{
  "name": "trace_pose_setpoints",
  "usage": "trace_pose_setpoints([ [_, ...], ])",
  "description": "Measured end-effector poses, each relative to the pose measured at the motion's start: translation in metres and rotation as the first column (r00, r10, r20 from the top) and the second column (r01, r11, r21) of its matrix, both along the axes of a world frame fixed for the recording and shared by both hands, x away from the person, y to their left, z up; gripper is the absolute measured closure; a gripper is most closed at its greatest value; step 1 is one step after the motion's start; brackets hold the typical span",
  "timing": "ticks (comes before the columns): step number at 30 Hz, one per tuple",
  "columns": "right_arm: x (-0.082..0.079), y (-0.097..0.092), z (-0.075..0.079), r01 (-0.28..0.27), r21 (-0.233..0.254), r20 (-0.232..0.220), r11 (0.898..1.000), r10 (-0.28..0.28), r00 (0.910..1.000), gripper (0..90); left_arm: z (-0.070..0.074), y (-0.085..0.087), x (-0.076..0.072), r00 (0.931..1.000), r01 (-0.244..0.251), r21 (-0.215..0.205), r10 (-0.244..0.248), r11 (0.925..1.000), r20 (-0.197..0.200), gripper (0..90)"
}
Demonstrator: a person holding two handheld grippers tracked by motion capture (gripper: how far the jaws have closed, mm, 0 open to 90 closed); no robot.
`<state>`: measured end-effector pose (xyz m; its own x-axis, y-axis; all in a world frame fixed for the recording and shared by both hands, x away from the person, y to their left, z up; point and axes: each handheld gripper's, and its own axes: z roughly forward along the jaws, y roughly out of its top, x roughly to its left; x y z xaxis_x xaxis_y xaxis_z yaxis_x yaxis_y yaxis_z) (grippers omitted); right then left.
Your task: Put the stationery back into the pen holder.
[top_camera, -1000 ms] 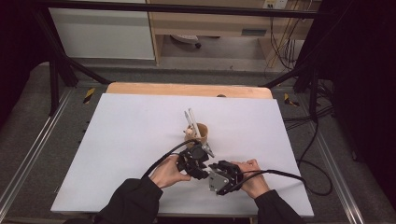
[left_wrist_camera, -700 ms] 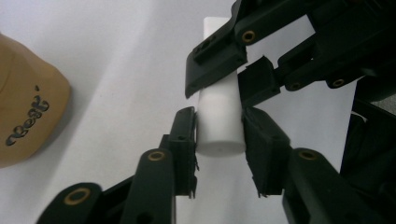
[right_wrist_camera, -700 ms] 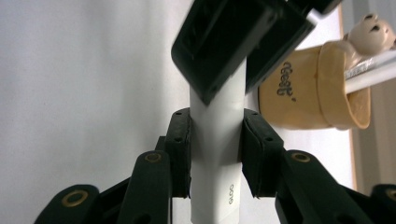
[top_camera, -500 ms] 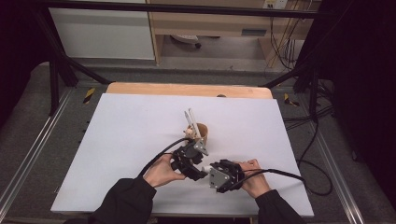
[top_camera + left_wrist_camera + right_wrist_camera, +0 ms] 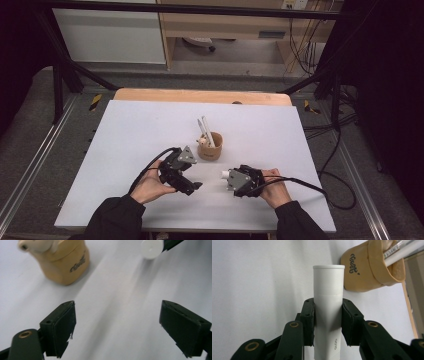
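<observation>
A tan cup (image 5: 210, 148) with white tubes standing in it sits mid-table. My right gripper (image 5: 231, 176) lies low on the white table, shut on a white capped tube (image 5: 224, 174) that points left. In the right gripper view both pads of that gripper (image 5: 328, 304) press the tube (image 5: 328, 287), with the cup (image 5: 367, 270) beyond at the upper right. My left gripper (image 5: 194, 186) is to the left of the tube, apart from it. Its jaws have just been opening and stand wide in the left gripper view (image 5: 117, 315) with nothing between them. Ahead of them are the cup (image 5: 65, 262) and the tube's cap (image 5: 151, 248).
The white table top (image 5: 140, 130) ends in a wooden strip (image 5: 200, 96) at the far side. Black cables (image 5: 310, 187) trail from both grippers over the near part of the table. Metal rails run along both sides.
The left gripper has drawn back to the left, away from the right gripper and the tube, and its jaws have opened. The right gripper has kept still with the tube.
</observation>
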<state>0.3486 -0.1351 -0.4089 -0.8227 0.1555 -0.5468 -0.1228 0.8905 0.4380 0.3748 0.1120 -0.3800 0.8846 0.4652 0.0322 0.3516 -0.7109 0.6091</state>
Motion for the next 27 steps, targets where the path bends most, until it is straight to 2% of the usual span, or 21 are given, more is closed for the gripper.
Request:
trace_pose_setpoints([
  [4, 0.003, -0.003, 0.002, 0.024, 0.015, -0.015, 1.0, -0.024, 0.9996, 66.6, -0.006, 0.016, -0.002, 0.9993, -0.038, -0.013, 0.038, 0.9992, 0.002, 12.1],
  [9, 0.007, -0.006, 0.004, 0.062, 0.061, -0.047, 0.996, -0.059, 0.9971, 66.6, -0.014, 0.036, -0.005, 0.9965, -0.083, -0.035, 0.083, 0.9959, 0.011, 12.0],
  [17, 0.012, -0.011, 0.007, 0.113, 0.124, -0.088, 0.986, -0.102, 0.9908, 66.5, -0.026, 0.069, -0.006, 0.9872, -0.159, -0.069, 0.159, 0.9848, -0.011, 12.1],
  [22, 0.018, -0.013, 0.01, 0.141, 0.189, -0.116, 0.972, -0.12, 0.9859, 66.5, -0.03, 0.086, -0.008, 0.9802, -0.198, -0.09, 0.197, 0.9761, -0.019, 12.2],
  [27, 0.021, -0.013, 0.013, 0.175, 0.219, -0.128, 0.96, -0.15, 0.9805, 66.4, -0.033, 0.102, -0.01, 0.972, -0.235, -0.103, 0.234, 0.9665, -0.021, 12.2],
])
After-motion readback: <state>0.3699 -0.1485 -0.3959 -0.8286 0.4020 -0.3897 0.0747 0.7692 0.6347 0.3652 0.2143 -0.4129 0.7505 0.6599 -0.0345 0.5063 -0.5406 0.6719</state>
